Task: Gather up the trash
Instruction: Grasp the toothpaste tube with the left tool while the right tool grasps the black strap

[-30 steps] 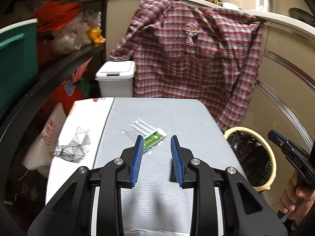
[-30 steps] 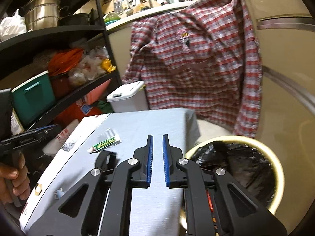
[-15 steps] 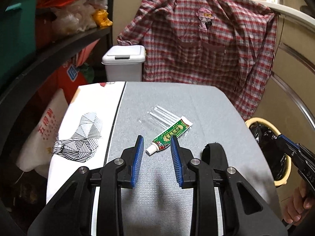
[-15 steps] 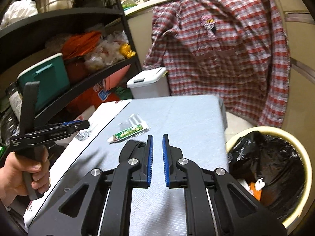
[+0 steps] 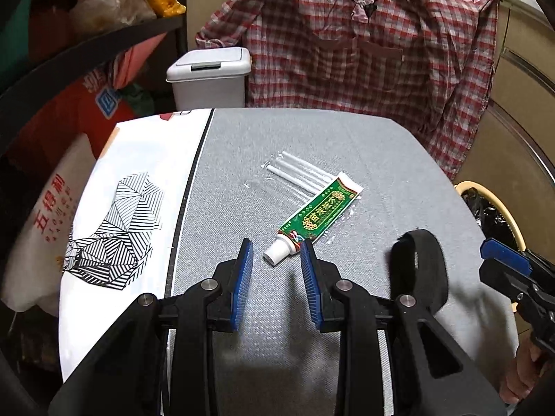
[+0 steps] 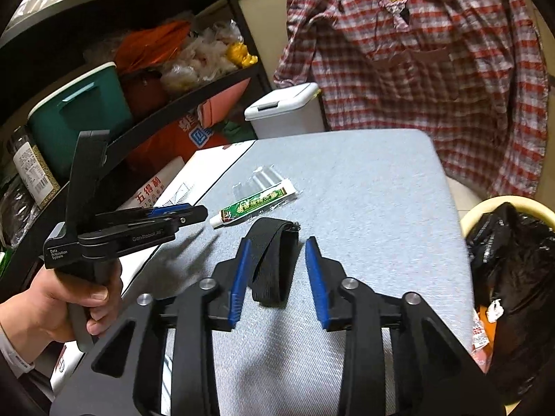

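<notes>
Step in hand: approach to pick-up, nothing yet held. The left tool point(image 5: 275, 260) hangs low over the grey-covered table point(image 5: 381, 145), its blue pads apart, with the white cap of the green squeeze tube point(image 5: 314, 216) lying just ahead of and between the tips; the pads do not touch it. A clear plastic blister wrapper point(image 5: 295, 173) lies under and just beyond the tube's far end.

The right tool point(image 6: 275, 260) has its jaws opening, and the black looped fabric strap point(image 6: 274, 260) lies on the table between them, not pressed by either pad.

The yellow-rimmed bin lined with a black bag point(image 6: 513, 242) stands off the table's right edge, already holding refuse.

Judgement: next, each tool must advance and descend slightly, then close squarely. The flat tube offers little height; the limp strap may slip.
</notes>
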Action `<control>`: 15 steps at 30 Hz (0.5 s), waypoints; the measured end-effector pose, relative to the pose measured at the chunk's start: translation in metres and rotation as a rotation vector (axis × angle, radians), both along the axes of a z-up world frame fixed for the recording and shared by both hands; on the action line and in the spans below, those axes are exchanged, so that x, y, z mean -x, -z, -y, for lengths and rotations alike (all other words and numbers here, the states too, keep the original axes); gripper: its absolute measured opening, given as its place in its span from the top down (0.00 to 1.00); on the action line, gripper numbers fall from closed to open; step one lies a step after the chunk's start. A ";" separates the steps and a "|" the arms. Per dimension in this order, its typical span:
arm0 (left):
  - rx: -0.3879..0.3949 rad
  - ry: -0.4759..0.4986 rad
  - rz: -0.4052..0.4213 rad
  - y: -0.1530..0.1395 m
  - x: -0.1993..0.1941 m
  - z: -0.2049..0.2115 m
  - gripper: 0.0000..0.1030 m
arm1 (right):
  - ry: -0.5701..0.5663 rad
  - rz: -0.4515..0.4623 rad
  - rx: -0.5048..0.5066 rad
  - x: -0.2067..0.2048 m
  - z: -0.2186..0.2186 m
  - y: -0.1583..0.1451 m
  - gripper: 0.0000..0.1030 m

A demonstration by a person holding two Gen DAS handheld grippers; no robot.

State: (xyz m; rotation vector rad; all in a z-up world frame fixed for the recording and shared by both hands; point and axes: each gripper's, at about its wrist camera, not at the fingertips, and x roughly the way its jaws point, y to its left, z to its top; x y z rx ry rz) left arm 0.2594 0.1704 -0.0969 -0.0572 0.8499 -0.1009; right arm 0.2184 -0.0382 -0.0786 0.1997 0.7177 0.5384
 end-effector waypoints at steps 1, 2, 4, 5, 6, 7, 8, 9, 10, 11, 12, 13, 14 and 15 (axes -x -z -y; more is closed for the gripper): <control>0.004 0.001 -0.004 0.002 -0.002 -0.001 0.72 | -0.006 -0.008 -0.005 -0.003 -0.002 0.002 0.62; 0.008 0.002 -0.009 0.004 -0.004 -0.001 0.72 | -0.012 -0.018 -0.006 -0.007 -0.005 0.004 0.60; 0.010 0.007 -0.019 0.008 -0.008 -0.001 0.69 | -0.016 -0.025 0.014 -0.012 -0.010 0.009 0.59; 0.011 0.009 -0.021 0.009 -0.010 0.000 0.63 | -0.020 -0.032 0.020 -0.014 -0.011 0.011 0.58; 0.009 0.013 -0.023 0.011 -0.011 0.001 0.57 | -0.027 -0.041 0.022 -0.016 -0.013 0.013 0.58; 0.006 0.017 -0.024 0.012 -0.012 0.002 0.56 | -0.035 -0.052 0.031 -0.018 -0.015 0.016 0.57; 0.004 0.021 -0.026 0.014 -0.013 0.004 0.56 | -0.040 -0.065 0.037 -0.020 -0.017 0.018 0.56; 0.003 0.024 -0.032 0.016 -0.015 0.004 0.56 | -0.045 -0.075 0.030 -0.022 -0.017 0.019 0.56; 0.003 0.023 -0.034 0.017 -0.016 0.004 0.56 | -0.043 -0.080 0.027 -0.023 -0.017 0.020 0.56; 0.006 0.023 -0.036 0.018 -0.017 0.004 0.56 | -0.043 -0.085 0.026 -0.024 -0.017 0.021 0.56; 0.008 0.023 -0.037 0.019 -0.018 0.004 0.56 | -0.044 -0.095 0.026 -0.026 -0.018 0.022 0.56; 0.012 0.023 -0.040 0.020 -0.020 0.004 0.56 | -0.045 -0.102 0.024 -0.027 -0.018 0.023 0.56; 0.014 0.024 -0.042 0.021 -0.022 0.004 0.56 | -0.047 -0.109 0.023 -0.028 -0.019 0.024 0.56; 0.013 0.025 -0.046 0.022 -0.024 0.005 0.56 | -0.049 -0.113 0.023 -0.029 -0.020 0.025 0.56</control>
